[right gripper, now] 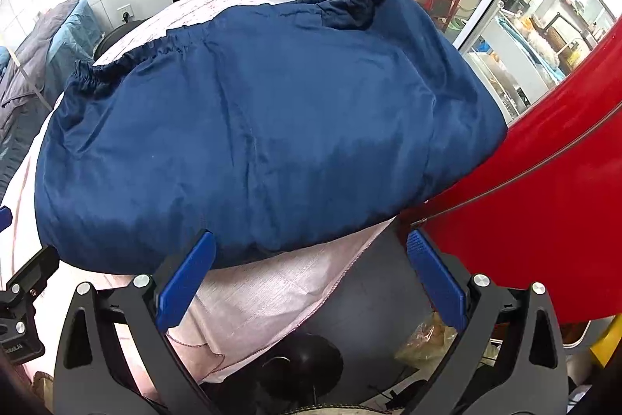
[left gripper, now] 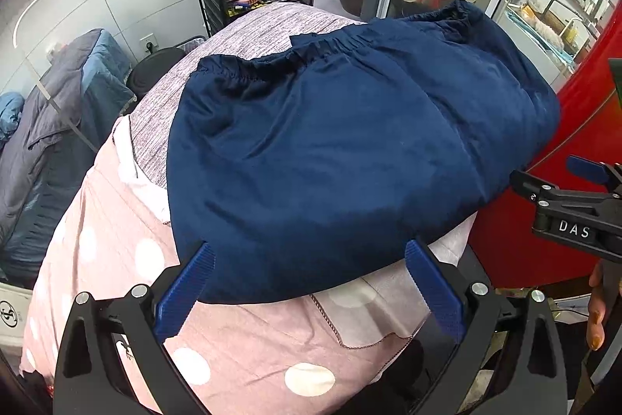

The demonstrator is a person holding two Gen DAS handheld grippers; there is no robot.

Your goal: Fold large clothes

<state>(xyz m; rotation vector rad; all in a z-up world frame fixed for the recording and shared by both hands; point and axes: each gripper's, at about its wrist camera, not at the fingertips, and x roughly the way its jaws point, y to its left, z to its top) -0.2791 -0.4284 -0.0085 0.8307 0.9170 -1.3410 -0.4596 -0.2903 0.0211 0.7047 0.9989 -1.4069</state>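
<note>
Left wrist view: the navy garment [left gripper: 350,150] lies folded on a pink sheet [left gripper: 128,259], elastic waistband [left gripper: 334,45] at its far edge. The left gripper [left gripper: 309,279] is spread wide at the near hem, holding nothing. The right gripper [right gripper: 309,275] gapes likewise, empty, beside a red panel [right gripper: 544,212].

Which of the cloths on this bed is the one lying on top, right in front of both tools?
The navy blue garment with the gathered elastic edge. It lies over the pink polka-dot sheet and the grey striped cover, which are both underneath it.
</note>
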